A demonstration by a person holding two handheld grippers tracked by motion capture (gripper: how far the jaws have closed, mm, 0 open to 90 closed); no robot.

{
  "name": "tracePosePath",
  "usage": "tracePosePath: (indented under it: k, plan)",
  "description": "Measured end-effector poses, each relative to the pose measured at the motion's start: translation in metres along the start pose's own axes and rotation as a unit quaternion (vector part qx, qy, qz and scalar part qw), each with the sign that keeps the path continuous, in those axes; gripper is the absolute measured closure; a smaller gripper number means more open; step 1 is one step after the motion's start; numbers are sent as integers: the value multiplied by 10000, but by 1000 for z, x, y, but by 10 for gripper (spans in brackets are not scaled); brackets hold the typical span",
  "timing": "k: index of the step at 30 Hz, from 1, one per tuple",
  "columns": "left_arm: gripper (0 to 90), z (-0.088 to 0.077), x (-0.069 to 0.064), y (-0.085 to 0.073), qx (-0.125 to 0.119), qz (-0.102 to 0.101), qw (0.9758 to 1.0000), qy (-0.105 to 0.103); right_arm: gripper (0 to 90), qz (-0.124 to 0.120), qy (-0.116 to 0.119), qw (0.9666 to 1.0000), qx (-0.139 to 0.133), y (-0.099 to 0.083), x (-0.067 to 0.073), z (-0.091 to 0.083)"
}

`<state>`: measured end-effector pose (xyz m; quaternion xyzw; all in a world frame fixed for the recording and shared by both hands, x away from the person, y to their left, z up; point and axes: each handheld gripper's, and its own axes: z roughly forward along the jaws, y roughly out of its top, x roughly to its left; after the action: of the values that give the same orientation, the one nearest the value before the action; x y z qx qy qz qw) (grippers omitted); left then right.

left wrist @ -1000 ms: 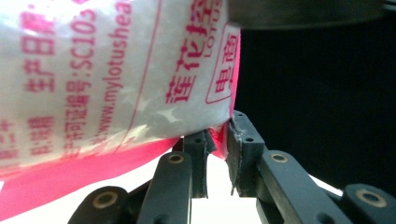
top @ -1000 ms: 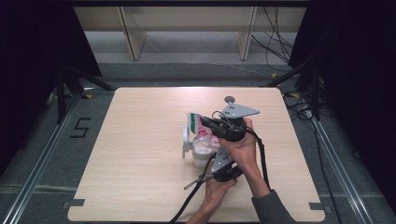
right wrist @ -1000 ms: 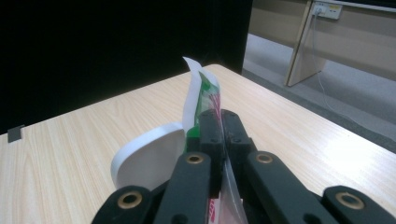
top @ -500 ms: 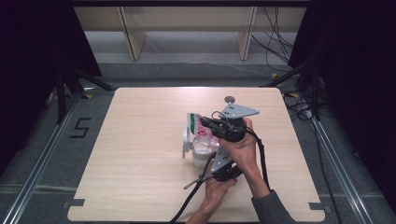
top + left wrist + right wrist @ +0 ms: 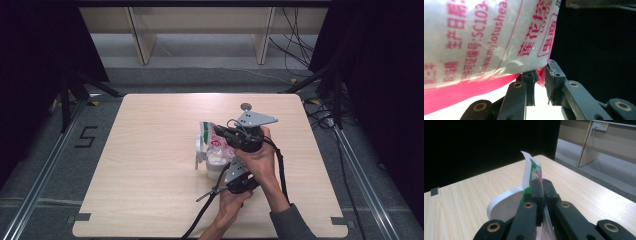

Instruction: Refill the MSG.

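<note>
High view: wooden table [image 5: 150,175], a person's forearms entering from the near edge. Both hands sit right of centre. The right gripper [image 5: 226,134] lies farther from the person, grey three-cornered plate on top, jaws pointing left onto a plastic bag [image 5: 212,141] printed in pink and green. The left gripper [image 5: 223,172] is nearer, just below the bag. The bag hangs over a white cup [image 5: 214,166] standing on the table. A small round grey disc [image 5: 245,106] lies on the table just beyond the right gripper.

Left gripper view: jaws narrow, pinching the bag's [image 5: 486,42] pink-edged lower corner between the pads; translucent film with pink lettering spreads up and left.

Right gripper view: jaws fully closed on the bag's [image 5: 534,170] green-printed top edge, film standing upright between them. The curved white cup rim [image 5: 501,200] sits just left of the jaws, tabletop [image 5: 461,202] beyond.
</note>
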<state>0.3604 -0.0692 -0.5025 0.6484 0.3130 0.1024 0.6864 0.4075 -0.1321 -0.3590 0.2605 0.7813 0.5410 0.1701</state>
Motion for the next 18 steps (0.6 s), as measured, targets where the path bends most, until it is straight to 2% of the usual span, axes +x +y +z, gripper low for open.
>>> tracePosePath:
  k: [2, 3, 5, 6, 9, 10, 11, 12, 13, 16, 18]
  plan:
    - [782, -1, 0, 0, 116, 14, 9999, 78, 899, 50, -6, 10000, 5, 0, -1, -2]
    - [782, -1, 0, 0, 130, 35, 9999, 96, 899, -12, -7, 10000, -15, 0, -2, -2]
    - [781, -2, 0, -1, 144, 53, 9998, 117, 899, 194, 43, 9998, -30, -1, -1, -4]
    - [781, -2, 0, -1, 162, 63, 9998, 104, 899, 200, -7, 9998, -54, -1, -2, -5]
    - [780, -2, 1, -1, 164, 112, 9997, 115, 899, 159, 88, 9998, -111, 0, -4, -7]
    - [780, -3, 1, -1, 183, 110, 9997, 125, 899, 129, 111, 9996, -208, 0, -6, -7]
    - [780, -4, 1, -1, 224, 135, 9995, 152, 899, 215, 55, 9996, -176, 0, -6, -10]
    - [781, -4, 2, -1, 280, 207, 9992, 170, 899, 243, 142, 9993, -250, 0, -7, -10]
    - [780, -5, 1, -2, 286, 219, 9992, 184, 900, 267, 132, 9992, -266, 0, -7, -11]
    - [781, -5, 0, -3, 254, 232, 9992, 204, 900, 215, 142, 9992, -302, 1, -9, -15]
    - [781, -7, 0, -3, 322, 294, 9988, 235, 900, 308, 144, 9990, -302, 0, -10, -18]
